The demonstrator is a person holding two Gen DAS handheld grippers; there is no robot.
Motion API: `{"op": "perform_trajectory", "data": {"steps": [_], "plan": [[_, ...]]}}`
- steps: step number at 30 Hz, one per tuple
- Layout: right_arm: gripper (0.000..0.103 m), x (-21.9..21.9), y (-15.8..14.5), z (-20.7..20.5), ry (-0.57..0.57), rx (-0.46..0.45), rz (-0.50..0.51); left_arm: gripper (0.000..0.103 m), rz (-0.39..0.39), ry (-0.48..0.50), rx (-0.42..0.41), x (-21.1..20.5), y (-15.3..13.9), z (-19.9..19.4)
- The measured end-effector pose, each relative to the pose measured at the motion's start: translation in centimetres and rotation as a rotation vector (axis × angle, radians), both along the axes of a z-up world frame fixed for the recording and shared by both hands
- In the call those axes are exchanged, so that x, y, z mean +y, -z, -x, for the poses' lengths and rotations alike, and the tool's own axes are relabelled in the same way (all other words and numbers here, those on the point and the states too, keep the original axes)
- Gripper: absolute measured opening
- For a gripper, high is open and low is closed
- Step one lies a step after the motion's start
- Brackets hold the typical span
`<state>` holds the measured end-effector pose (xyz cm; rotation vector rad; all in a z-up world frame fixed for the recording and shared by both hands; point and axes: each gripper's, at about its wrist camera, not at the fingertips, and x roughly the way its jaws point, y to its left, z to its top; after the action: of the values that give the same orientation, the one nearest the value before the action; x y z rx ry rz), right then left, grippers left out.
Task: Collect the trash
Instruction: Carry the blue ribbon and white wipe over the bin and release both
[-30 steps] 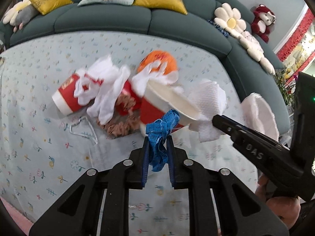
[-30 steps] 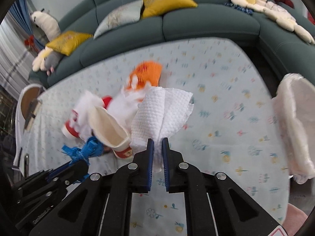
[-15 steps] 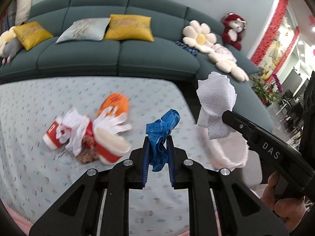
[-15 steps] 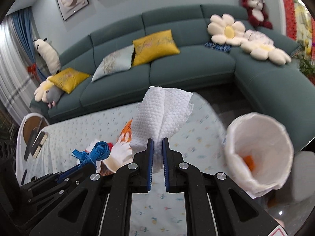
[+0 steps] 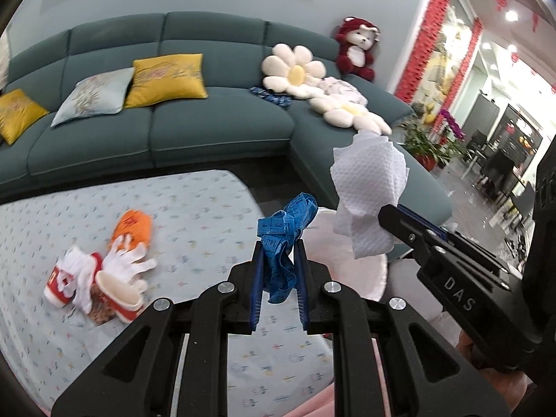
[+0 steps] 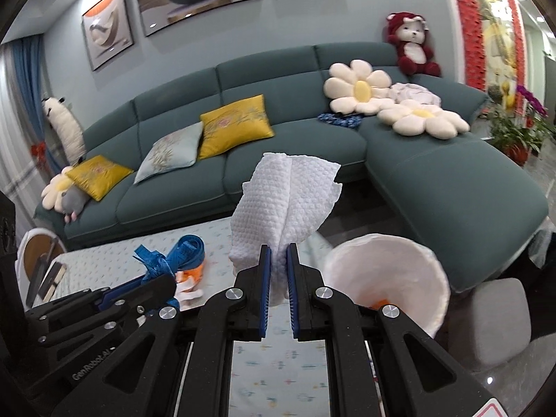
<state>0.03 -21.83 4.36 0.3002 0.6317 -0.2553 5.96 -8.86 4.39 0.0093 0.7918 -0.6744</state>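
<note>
While pinched, paper towel (image 6: 288,194) overtops right tongs (image 6: 278,250).

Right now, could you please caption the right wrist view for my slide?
Right gripper pinching a white paper towel beside the lined bin, teal sofa behind.

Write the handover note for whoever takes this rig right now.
Left gripper: shut on the blue measuring tape.
Right gripper: shut on the white paper towel.
White-lined bin: beside the table's edge, something orange already inside.
Left on the table: red cups, white gloves, orange item.
Next, probably: drop both pieces in the bin.
</note>
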Motion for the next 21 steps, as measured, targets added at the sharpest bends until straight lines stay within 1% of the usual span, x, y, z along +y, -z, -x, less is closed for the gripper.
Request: {"op": "perform_trajectory", "data": {"steps": [3, 7, 19, 21], "plan": [[0.009, -1.8, 0.2, 1.1, 0.036, 0.000, -0.005, 0.016, 0.000, 0.026, -0.008, -1.9, -0.2, 0.7], [0.009, -4.1, 0.9, 2.1, 0.078, 0.005, -0.015, 0.016, -0.013, 0.053, -0.003, -4.2, 0.2, 1.1], [0.009, -10.6, 5.5, 3.6, 0.192, 0.061, -0.062, 0.016, -0.061, 0.154, 0.048, -12.4, 2.8, 0.6], [0.009, -11.7, 6.0, 3.9, 0.210, 0.068, -0.068, 0.016, -0.083, 0.169, 0.046, -14.0, 3.5, 0.5]]}}
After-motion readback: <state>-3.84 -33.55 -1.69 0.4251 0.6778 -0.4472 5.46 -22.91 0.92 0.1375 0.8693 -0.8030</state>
